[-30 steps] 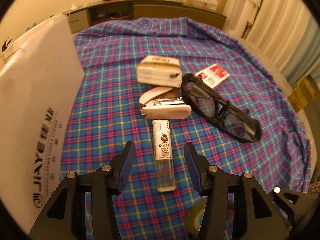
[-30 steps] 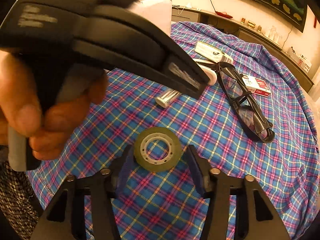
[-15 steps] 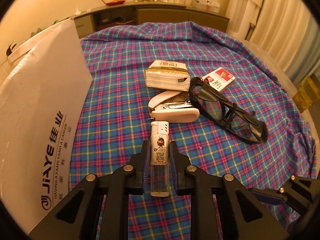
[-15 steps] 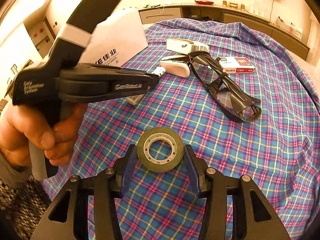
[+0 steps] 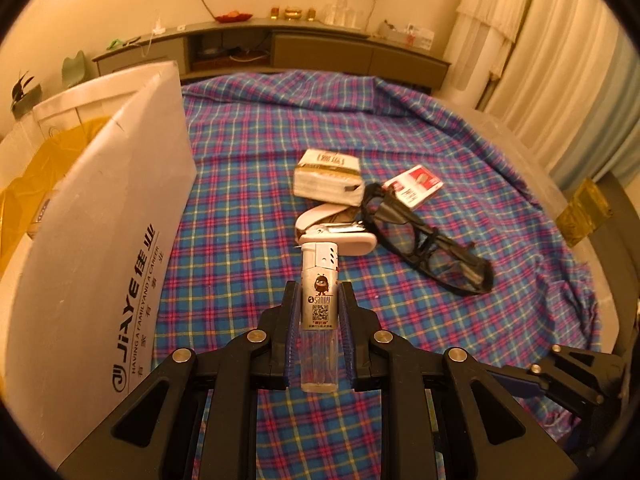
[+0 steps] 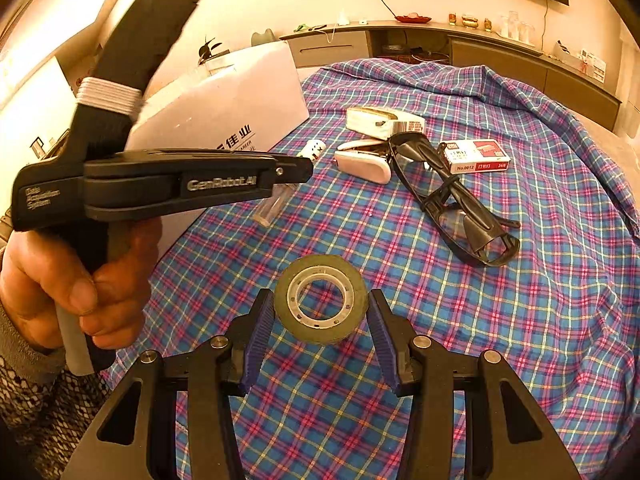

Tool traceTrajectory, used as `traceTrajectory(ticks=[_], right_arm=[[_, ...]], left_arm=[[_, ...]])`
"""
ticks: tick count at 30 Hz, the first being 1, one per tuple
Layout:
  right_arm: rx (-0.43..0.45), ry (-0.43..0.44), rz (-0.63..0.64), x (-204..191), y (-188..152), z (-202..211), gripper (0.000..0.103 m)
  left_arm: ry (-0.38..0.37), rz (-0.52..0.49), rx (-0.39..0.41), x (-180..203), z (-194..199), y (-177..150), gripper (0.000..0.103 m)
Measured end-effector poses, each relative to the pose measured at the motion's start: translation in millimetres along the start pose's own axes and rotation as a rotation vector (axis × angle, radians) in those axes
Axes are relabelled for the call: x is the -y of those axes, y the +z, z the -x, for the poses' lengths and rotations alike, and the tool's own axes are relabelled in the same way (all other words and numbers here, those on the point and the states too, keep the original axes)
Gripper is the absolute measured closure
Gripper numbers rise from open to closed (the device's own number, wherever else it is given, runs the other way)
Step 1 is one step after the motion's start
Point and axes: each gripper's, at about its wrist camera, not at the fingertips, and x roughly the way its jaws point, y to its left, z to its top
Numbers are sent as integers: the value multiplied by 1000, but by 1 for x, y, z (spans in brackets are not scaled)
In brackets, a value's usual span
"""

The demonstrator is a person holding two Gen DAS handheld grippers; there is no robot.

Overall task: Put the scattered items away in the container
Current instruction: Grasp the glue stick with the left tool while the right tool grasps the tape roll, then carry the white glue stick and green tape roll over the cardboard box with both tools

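Note:
A white and clear lighter (image 5: 320, 308) sticks out forward from my left gripper (image 5: 320, 286), which is shut on its body and holds it off the plaid cloth. From the right wrist view the same gripper (image 6: 304, 168) shows side-on, in a person's hand (image 6: 60, 280), with the lighter (image 6: 276, 204) hanging under its tip. My right gripper (image 6: 320, 296) is shut on an olive tape roll (image 6: 324, 334), tilted and just above the cloth. The white carton (image 5: 100, 240), printed JIAYE, stands at the left with its flap up.
On the plaid cloth (image 5: 240, 200) lie a white stapler (image 5: 336, 236), black glasses (image 5: 428, 240), a red-and-white staple box (image 5: 416, 186) and a white packet (image 5: 326, 178). A low cabinet (image 5: 320, 48) runs behind the table. The cloth's edge drops off at the right.
My left jaws closed on the lighter and lifted it off the cloth. The right gripper rose slightly and rolled with the tape roll between its pads.

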Motion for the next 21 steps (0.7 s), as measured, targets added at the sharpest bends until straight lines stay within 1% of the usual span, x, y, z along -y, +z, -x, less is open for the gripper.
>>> traceTrajectory(ticks=[10, 21], right_arm=[[29, 4, 3, -3, 4, 7, 54], [34, -38, 31, -12, 8, 2, 54]], left_arm=[[-24, -1, 58, 1, 31, -3, 84], [-35, 23, 126, -15, 68, -7, 84]])
